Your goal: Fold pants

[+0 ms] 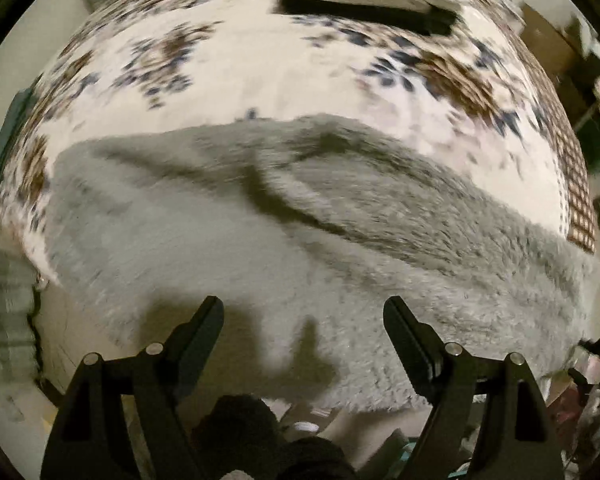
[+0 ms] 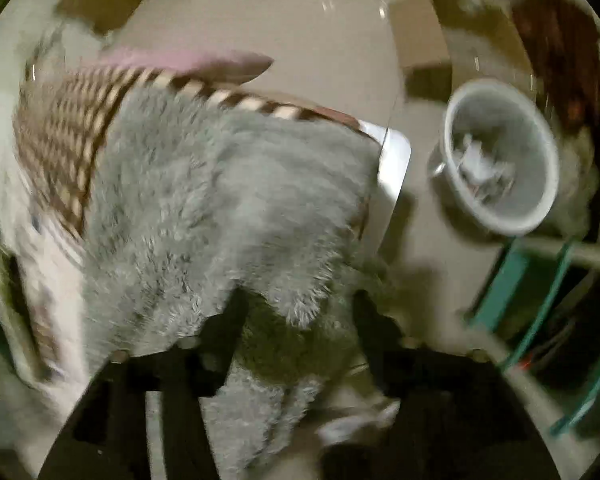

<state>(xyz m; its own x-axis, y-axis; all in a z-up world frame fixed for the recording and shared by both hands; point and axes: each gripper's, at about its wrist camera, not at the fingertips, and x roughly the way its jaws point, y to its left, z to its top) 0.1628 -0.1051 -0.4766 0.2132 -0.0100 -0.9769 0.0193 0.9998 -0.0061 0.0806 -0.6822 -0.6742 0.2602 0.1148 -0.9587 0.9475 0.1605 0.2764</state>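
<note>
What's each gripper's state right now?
Left gripper: jaws open, empty, above the grey fuzzy pants.
Right gripper: pants fabric between the jaws; grip unclear.

Grey, long-piled fluffy pants [image 1: 340, 232] lie spread across the near part of a floral bedspread [image 1: 260, 68], one layer folded over with a dark crease; their end hangs over the bed's edge.

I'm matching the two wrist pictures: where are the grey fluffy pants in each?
Left wrist: pants spread across the middle and lower picture, ahead of the open left gripper.
Right wrist: pants centre-left, hanging down between the right gripper fingers.
Shared landmark: checked brown bedcover edge.
</note>
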